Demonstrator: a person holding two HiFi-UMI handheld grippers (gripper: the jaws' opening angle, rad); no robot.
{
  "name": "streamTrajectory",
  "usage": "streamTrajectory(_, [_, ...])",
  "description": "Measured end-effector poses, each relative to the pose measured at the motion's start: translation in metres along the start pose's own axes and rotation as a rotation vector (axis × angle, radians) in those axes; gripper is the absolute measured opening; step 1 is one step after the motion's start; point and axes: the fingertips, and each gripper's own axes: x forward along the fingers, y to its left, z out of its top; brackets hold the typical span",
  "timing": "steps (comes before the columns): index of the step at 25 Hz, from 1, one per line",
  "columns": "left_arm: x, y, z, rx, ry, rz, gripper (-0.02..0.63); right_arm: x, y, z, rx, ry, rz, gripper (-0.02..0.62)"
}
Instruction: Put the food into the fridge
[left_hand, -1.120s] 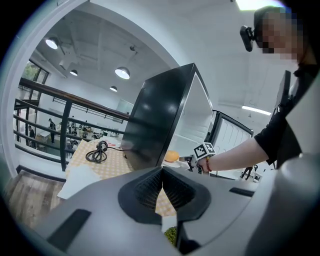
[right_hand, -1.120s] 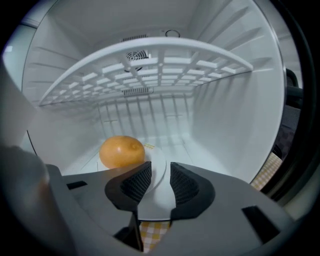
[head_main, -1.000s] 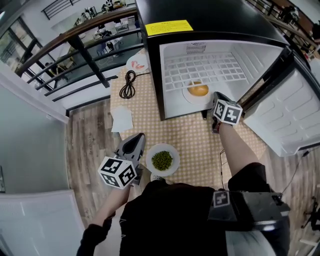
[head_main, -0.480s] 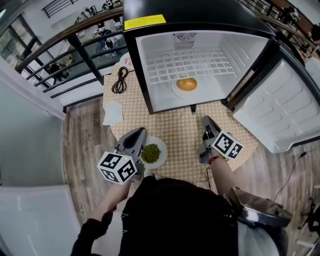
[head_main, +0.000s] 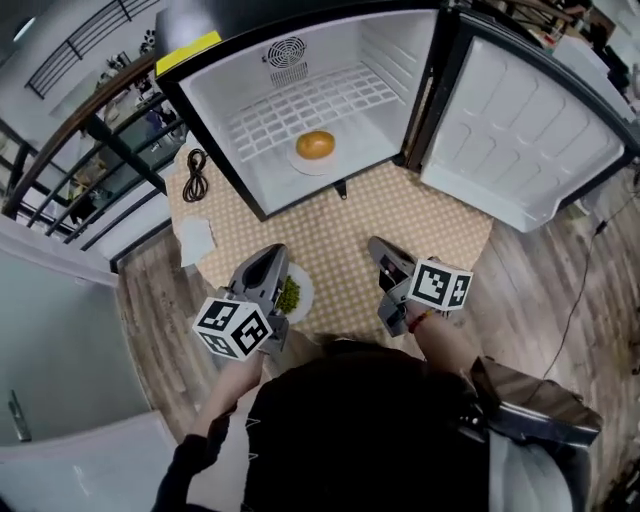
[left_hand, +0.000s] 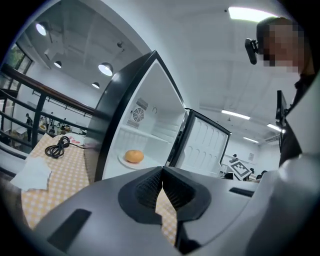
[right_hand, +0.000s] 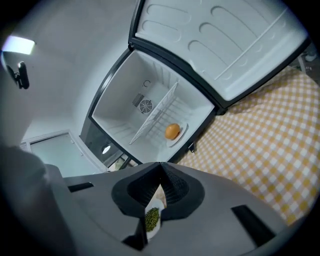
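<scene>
An orange round food (head_main: 316, 145) lies on a white plate (head_main: 300, 160) inside the open fridge (head_main: 300, 90), on its floor under the wire shelf. It also shows in the left gripper view as the orange food (left_hand: 133, 156) and in the right gripper view as the orange food (right_hand: 172, 131). A white plate of green peas (head_main: 291, 294) sits on the checked table near the person, half hidden by my left gripper (head_main: 272, 252). The left gripper (left_hand: 161, 171) is shut and empty. My right gripper (head_main: 378, 243) hangs over the table's near edge; the right gripper (right_hand: 161, 166) is shut on nothing.
The fridge door (head_main: 520, 130) stands wide open at the right. A coiled black cable (head_main: 195, 172) and a white napkin (head_main: 196, 238) lie on the checked tablecloth (head_main: 400, 215) left of the fridge. Wooden floor surrounds the table.
My right gripper has drawn back from the fridge opening to the table's near edge and its jaws have closed. The orange food stays in the fridge. The left gripper has hardly moved.
</scene>
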Motion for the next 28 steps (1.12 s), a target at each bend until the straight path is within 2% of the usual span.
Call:
streamTrajectory(5, [-0.017, -0.01, 0.009, 0.025, -0.004, -0.079, 0.012, -0.027, 0.005, 0.002, 0.005, -0.105, -0.056, 0.017])
streamTrajectory(9, [-0.06, -0.004, 0.017, 0.051, 0.005, -0.117, 0.012, -0.036, 0.026, -0.018, -0.003, -0.159, -0.092, 0.016])
streamTrajectory(15, [-0.136, 0.028, 0.012, 0.026, -0.006, -0.1, 0.012, -0.027, 0.076, -0.078, 0.003, -0.194, -0.082, 0.015])
streamTrajectory(21, [-0.191, 0.039, -0.013, 0.029, 0.026, -0.154, 0.012, -0.037, 0.107, -0.151, -0.032, -0.206, -0.12, 0.015])
streamTrajectory(25, [-0.182, 0.059, -0.021, 0.017, 0.053, -0.165, 0.012, -0.022, 0.096, -0.164, -0.002, -0.205, -0.146, 0.015])
streamTrajectory(28, [-0.15, 0.058, -0.026, 0.014, 0.075, -0.164, 0.012, -0.014, 0.073, -0.146, 0.009, -0.185, -0.152, 0.015])
